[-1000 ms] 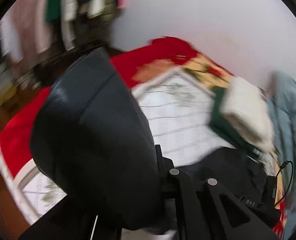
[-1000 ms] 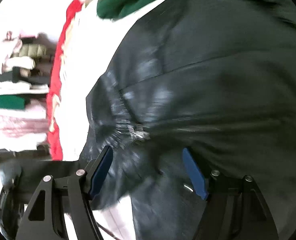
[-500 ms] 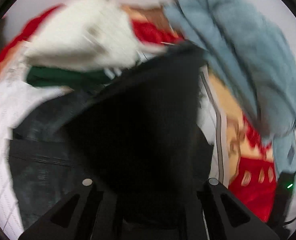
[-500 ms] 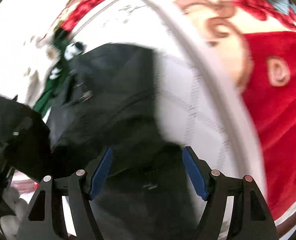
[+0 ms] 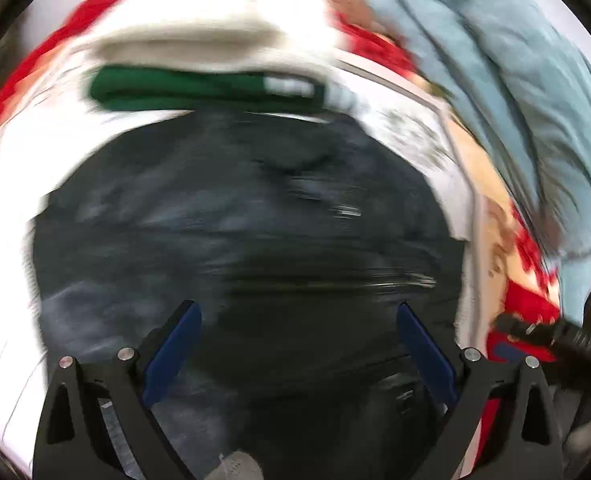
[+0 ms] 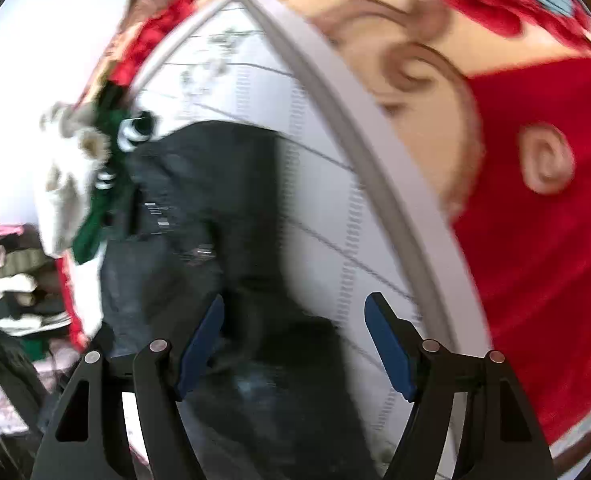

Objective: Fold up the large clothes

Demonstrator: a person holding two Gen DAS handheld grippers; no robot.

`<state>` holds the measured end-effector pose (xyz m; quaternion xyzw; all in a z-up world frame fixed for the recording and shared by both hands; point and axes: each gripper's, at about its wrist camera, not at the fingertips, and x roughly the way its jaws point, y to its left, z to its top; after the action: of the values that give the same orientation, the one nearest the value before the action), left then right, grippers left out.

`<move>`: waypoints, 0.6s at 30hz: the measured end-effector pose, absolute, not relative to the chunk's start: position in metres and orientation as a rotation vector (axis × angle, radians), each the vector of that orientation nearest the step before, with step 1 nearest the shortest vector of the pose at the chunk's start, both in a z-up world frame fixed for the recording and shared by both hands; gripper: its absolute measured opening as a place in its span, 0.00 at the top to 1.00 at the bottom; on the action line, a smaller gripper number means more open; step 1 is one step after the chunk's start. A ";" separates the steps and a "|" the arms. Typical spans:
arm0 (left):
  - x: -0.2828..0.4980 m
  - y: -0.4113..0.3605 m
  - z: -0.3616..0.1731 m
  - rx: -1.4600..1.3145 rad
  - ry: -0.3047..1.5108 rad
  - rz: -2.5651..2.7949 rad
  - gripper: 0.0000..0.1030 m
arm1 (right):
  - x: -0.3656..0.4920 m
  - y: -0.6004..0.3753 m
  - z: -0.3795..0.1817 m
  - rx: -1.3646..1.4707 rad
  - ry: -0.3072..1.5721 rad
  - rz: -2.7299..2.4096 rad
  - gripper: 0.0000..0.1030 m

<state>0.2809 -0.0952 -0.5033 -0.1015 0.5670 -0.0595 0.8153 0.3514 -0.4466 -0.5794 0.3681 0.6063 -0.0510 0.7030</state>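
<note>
A large black garment (image 5: 247, 240) lies folded on the white quilted bed cover (image 5: 411, 132). My left gripper (image 5: 297, 344) is open just above its near part, blue pads (image 5: 171, 348) spread wide, nothing between them. In the right wrist view the same black garment (image 6: 223, 216) runs away from my right gripper (image 6: 295, 340), which is open over its near end. The views are motion-blurred.
A folded green garment (image 5: 183, 88) with a cream one (image 5: 199, 36) on top sits just beyond the black garment. A light blue garment (image 5: 507, 92) lies at the right. The red patterned blanket (image 6: 543, 208) borders the white cover. Piled clothes (image 6: 11, 276) stand beside the bed.
The left gripper held up black cloth before; now it is open and the cloth lies flat on the garment. The right gripper has swung toward the garment's right edge, staying open.
</note>
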 end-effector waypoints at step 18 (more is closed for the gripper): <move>0.295 0.053 -0.586 -0.097 1.283 0.391 0.00 | 0.426 -0.342 -0.624 0.136 1.598 -0.062 1.00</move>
<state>0.2946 0.0533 -0.5857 -0.0447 0.5943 0.1811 0.7823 0.4257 -0.3416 -0.6239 0.0609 0.7161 -0.0276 0.6948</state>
